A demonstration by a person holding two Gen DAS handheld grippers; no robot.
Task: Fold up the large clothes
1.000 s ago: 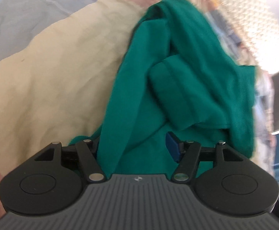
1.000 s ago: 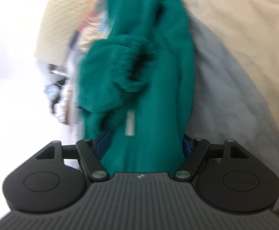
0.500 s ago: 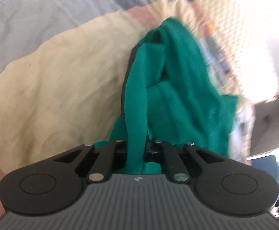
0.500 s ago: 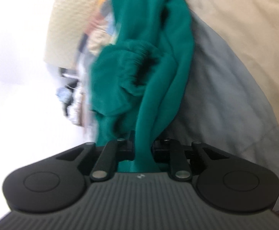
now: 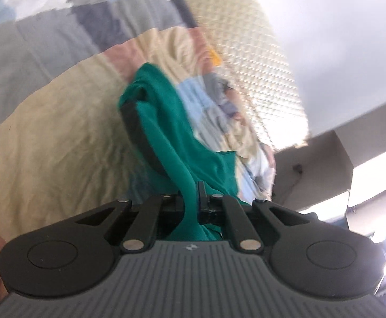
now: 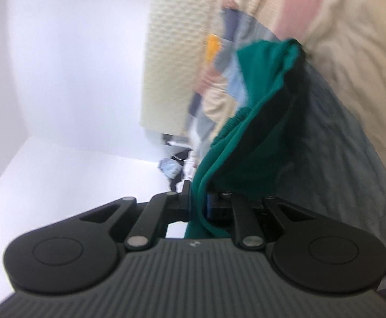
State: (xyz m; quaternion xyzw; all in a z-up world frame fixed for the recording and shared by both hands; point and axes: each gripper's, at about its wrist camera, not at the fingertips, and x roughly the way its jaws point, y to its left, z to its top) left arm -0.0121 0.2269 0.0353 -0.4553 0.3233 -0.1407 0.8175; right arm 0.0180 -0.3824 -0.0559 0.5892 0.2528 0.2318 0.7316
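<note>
The left gripper (image 5: 191, 198) is clamped tight on a bunched edge of the large teal-green knit garment (image 5: 166, 122), the cloth squeezed into a narrow rope between the black fingers. The right gripper (image 6: 198, 198) pinches another gathered edge of the same garment (image 6: 261, 111), its jaws closed hard on the fabric, which fills the slot between them.

In the left wrist view the garment stretches away from the fingers toward 11 o'clock, hanging in a taut, twisted band above the cream, grey and pink patchwork bedspread (image 5: 49, 137); a dark shadow beside it suggests most of the cloth is off the bed. In the right wrist view it runs from the fingers toward 1 o'clock, a ribbed cuff or hem (image 6: 232, 122) showing at about 12 o'clock. A cream waffle-textured headboard or panel (image 5: 246, 53) sits at 1 o'clock in the left view.

The step in hand looks like the pick-up: both edges secured, garment raised to shake it open. The task is barely begun, as the cloth is crumpled rather than flat. The next move probably calls for drawing the two grippers apart to spread the fabric, then laying it smooth on the bedspread without letting either pinch slip.
</note>
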